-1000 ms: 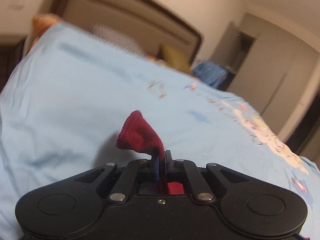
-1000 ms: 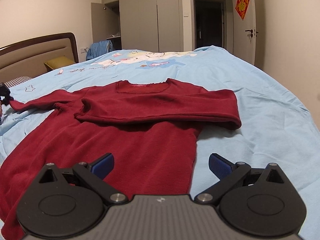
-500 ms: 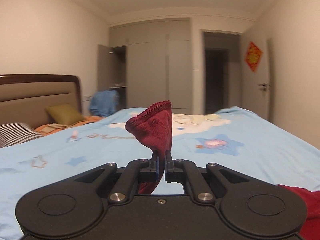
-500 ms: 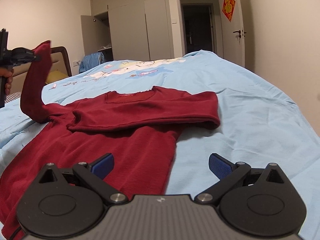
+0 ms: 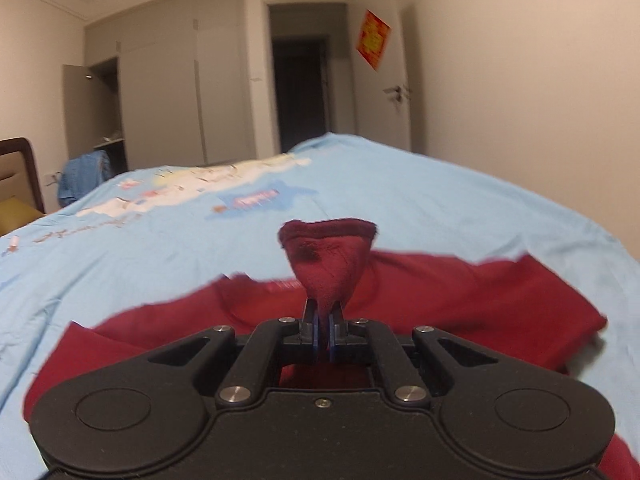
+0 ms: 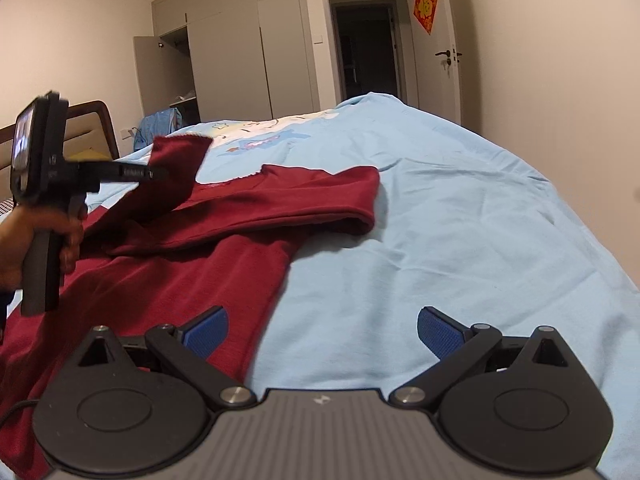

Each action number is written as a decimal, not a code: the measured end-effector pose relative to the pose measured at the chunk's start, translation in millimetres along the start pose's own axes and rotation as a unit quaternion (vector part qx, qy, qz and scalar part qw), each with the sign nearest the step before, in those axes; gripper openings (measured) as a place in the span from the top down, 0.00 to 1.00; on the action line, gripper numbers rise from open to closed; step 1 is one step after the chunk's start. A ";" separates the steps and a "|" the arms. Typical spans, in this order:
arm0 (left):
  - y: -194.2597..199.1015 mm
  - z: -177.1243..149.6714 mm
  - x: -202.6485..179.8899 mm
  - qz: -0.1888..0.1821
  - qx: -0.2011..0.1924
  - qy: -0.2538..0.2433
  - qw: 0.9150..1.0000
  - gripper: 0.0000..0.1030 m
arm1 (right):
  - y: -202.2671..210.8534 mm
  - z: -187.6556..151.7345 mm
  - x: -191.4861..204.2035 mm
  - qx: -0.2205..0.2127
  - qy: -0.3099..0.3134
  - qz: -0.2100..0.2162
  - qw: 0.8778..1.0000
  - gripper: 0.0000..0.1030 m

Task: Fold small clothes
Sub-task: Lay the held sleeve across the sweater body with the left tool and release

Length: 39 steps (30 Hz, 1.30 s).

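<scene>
A dark red long-sleeved top (image 6: 224, 248) lies on the light blue bedsheet (image 6: 440, 220), one sleeve folded flat across its chest (image 6: 320, 204). My left gripper (image 5: 323, 330) is shut on the cuff of the other sleeve (image 5: 328, 256), which flares up above the fingers and hangs over the top's neckline (image 5: 280, 286). In the right wrist view that same left gripper (image 6: 158, 175), held by a hand (image 6: 24, 244), carries the sleeve (image 6: 168, 184) in the air above the top's left side. My right gripper (image 6: 322, 334) is open, low over the top's right edge and the sheet, holding nothing.
The bed fills the view, with a printed cartoon patch (image 6: 256, 136) toward the far end. A headboard (image 6: 102, 124) and blue clothing on a chair (image 6: 160, 126) sit at far left. Wardrobes (image 6: 240, 56), a dark doorway (image 6: 368, 52) and a door (image 6: 448, 60) lie beyond.
The left gripper lifted the sleeve cuff off the bed and swung it rightward over the top's body. The right gripper stayed open and shifted slightly right.
</scene>
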<state>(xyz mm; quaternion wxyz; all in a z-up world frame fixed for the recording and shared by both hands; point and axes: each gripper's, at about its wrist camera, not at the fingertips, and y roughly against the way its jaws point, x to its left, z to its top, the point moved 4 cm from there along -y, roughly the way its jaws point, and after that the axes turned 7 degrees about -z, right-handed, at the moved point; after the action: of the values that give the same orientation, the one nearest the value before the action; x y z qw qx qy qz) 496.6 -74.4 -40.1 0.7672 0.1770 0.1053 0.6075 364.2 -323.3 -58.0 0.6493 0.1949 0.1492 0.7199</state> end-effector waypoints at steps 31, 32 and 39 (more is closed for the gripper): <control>98.2 -91.4 153.7 0.158 0.102 0.003 0.982 0.07 | -37.8 40.7 65.9 -0.009 0.037 0.069 0.997 0.00; 98.0 -95.0 163.9 0.170 0.105 0.004 0.980 0.07 | -43.2 46.1 72.8 -0.010 0.040 0.075 0.996 0.00; 88.0 -87.8 192.7 0.172 0.081 0.027 0.981 0.04 | -94.7 78.3 117.1 -0.017 0.053 0.083 0.995 0.00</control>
<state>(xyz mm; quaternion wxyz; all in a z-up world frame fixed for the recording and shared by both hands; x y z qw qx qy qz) 431.0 142.5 -75.0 0.6310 0.2376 0.1423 0.7247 474.9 -199.4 -23.3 0.5815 0.1570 0.1542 0.7832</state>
